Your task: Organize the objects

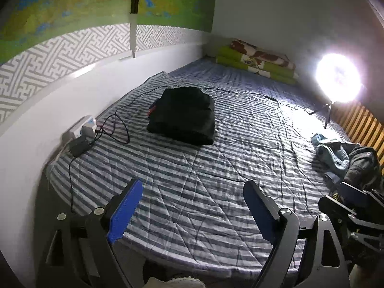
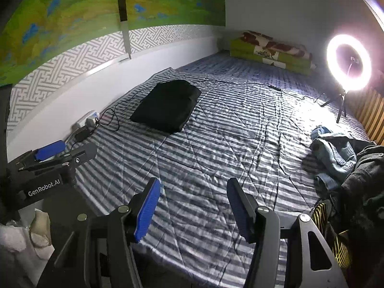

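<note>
Both the left gripper (image 1: 192, 213) and right gripper (image 2: 193, 210) have wide, empty jaws. The denim jacket (image 2: 333, 153), well right of the folded black cloth (image 2: 168, 105), looks soft and floppy; grab a thick bunched edge.

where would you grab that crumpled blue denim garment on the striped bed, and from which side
Grip the crumpled blue denim garment at its raised, bunched fold on the side facing the open striped bedspread. Come from that side, since a dark garment pile overlaps its other edge.
</note>
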The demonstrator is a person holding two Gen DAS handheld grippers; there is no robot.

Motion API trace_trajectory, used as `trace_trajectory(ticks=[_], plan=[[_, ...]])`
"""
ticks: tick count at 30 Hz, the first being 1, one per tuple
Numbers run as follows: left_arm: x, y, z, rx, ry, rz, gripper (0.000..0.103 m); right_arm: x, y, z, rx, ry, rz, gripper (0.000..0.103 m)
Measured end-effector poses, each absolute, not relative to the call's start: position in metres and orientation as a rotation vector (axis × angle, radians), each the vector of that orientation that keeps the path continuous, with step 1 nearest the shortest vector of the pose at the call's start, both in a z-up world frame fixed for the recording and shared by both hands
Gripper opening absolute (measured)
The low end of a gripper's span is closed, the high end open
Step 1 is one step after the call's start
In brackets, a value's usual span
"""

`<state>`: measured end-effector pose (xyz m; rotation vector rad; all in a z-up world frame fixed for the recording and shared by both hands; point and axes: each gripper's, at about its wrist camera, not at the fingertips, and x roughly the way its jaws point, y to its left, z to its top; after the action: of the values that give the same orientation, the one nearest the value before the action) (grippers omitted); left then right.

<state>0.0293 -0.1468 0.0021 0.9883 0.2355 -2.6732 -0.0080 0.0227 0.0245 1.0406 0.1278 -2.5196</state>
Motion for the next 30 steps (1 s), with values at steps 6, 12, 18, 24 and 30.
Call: trace_trajectory(ticks=[6, 12, 18, 24, 30], plan=[[0.044, -0.128, 0.019, 0.979, 0.185, -2.684, 0.089, 0.007, 0.032, 0.034, 1.018, 0.088, -2.515, 0.054], [0.077, -0.111, 0.032, 0.961, 0.163, -2.685, 0.092, 0.029, 0.049, 0.042, 1.011, 0.029, -2.505, 0.054], [0.116, -0.103, 0.046, 0.934, 0.159, -2.700, 0.092, 0.062, 0.059, 0.046, 1.000, 0.050, -2.509, 0.054], [0.145, -0.095, 0.057, 0.910, 0.130, -2.724, 0.094, 0.088, 0.063, 0.052, 0.984, 0.057, -2.517, 0.054], [0.166, -0.093, 0.068, 0.873, 0.135, -2.738, 0.095, 0.105, 0.063, 0.063, 0.945, 0.084, -2.529, 0.055]])
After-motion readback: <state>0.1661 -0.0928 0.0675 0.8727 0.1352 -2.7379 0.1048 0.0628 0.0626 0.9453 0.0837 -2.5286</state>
